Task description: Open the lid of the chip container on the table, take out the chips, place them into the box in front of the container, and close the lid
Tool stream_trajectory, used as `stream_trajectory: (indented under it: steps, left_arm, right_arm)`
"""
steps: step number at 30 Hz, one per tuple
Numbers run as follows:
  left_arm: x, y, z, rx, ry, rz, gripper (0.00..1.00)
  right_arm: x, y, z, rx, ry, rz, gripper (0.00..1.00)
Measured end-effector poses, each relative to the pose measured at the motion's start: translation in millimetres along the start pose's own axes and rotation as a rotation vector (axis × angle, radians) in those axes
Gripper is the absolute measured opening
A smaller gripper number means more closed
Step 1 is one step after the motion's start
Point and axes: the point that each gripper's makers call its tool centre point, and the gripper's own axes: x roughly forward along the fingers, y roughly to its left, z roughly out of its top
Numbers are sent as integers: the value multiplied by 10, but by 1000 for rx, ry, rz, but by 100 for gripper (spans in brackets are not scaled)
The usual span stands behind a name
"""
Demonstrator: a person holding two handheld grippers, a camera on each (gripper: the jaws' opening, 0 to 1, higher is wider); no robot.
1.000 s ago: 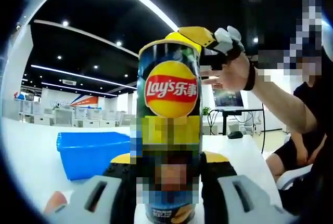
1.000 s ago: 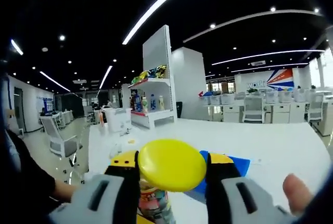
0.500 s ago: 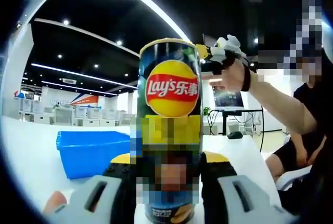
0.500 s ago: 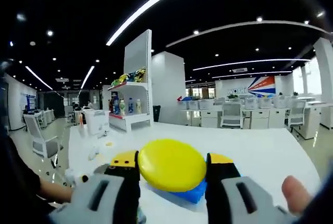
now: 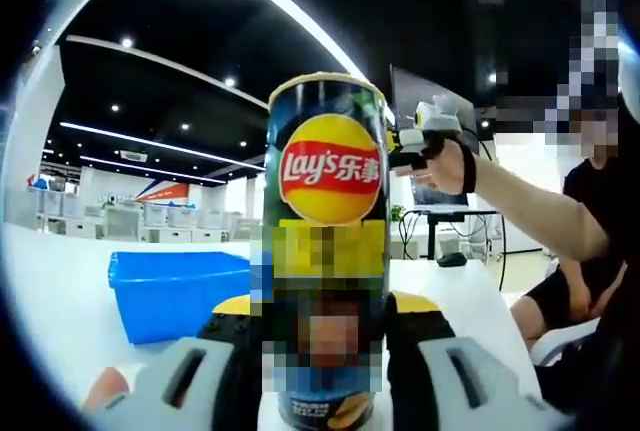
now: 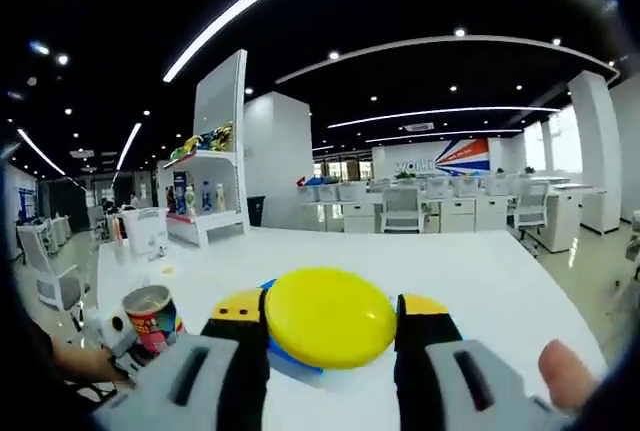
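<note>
1. The chip container (image 5: 323,251) stands upright on the white table (image 5: 60,291), its long axis vertical, the red and yellow logo facing my left gripper view. Its top rim is bare, with no lid on it.
2. My left claw (image 5: 325,351) is closed on the container low on its body, one jaw on each side, the can rising straight up between them.
3. My right claw (image 6: 330,336) is closed on the yellow lid (image 6: 330,317). The disc sits clamped by its edges between the two jaws, its flat face turned towards the camera and tilted a little.
4. In the left gripper view that right claw (image 5: 412,141) is up in the air to the right of the container's top, apart from it, with the hand (image 5: 455,161) that holds it and the forearm running off to the right.
5. In the right gripper view the open container (image 6: 152,316) is low on the left, well apart from the lid, with the left claw beside it.
6. The blue box (image 5: 175,291) rests on the table to the left of the container and a bit farther off; in the right gripper view a sliver of it (image 6: 285,361) peeks out from under the lid.
7. The room is a big open office: dark ceiling with long light strips and spot lamps, rows of white desks and chairs far off, and a white shelf unit (image 6: 205,191) carrying bottles and snack packs on the left.
8. A seated person in dark clothes is at the right edge of the left gripper view.
</note>
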Motion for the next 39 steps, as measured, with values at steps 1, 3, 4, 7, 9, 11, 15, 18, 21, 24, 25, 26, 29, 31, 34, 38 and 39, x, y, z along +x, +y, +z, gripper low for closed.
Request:
stream_trajectory:
  steps: [1, 3, 4, 7, 9, 11, 15, 18, 21, 24, 25, 26, 29, 31, 34, 38, 39]
  left_arm:
    - [0, 0, -1, 0, 0, 0, 47]
    - [-1, -2, -3, 2, 1, 0, 47]
    - [-1, -3, -5, 3, 1, 1, 47]
    - [-1, -2, -10, 6, 3, 1, 47]
    - [-2, -1, -13, 7, 5, 2, 47]
    - [-1, 1, -16, 10, 5, 2, 47]
    - [2, -1, -21, 19, 8, 4, 47]
    - [2, -2, -23, 22, 9, 4, 47]
    - [1, -2, -25, 25, 9, 3, 47]
    - [1, -1, -28, 29, 9, 4, 47]
    - [1, -1, -30, 31, 9, 4, 47]
    - [1, -1, -31, 32, 10, 4, 47]
    - [1, 1, -35, 34, 11, 5, 47]
    - [0, 1, -37, 35, 12, 5, 47]
    - [0, 2, -40, 37, 14, 5, 47]
    - [0, 2, -43, 40, 15, 5, 47]
    - [0, 1, -44, 40, 15, 5, 47]
  right_arm:
    - [-1, -18, -21, 5, 1, -2, 44]
    - [-5, -59, -77, 13, 3, -12, 44]
    - [-1, -96, -119, 17, 9, -22, 44]
    - [3, -188, -230, 3, 24, -55, 44]
    - [1, -235, -296, 3, 31, -68, 44]
    - [-2, -277, -393, 7, 40, -81, 44]
    - [14, -364, -626, 28, 59, -107, 44]
    - [36, -420, -850, 38, 83, -133, 44]
    - [48, -490, -1083, -3, 121, -176, 44]
    - [91, -527, -1387, 4, 144, -189, 44]
    - [95, -536, -1451, 7, 151, -199, 44]
    - [92, -534, -1528, 3, 156, -215, 44]
    - [76, -636, -1704, -21, 174, -249, 44]
    - [61, -669, -1802, -30, 175, -270, 44]
    - [47, -678, -1920, -42, 184, -283, 44]
    - [23, -677, -2013, -61, 178, -297, 44]
    - [22, -679, -2029, -59, 176, -298, 44]
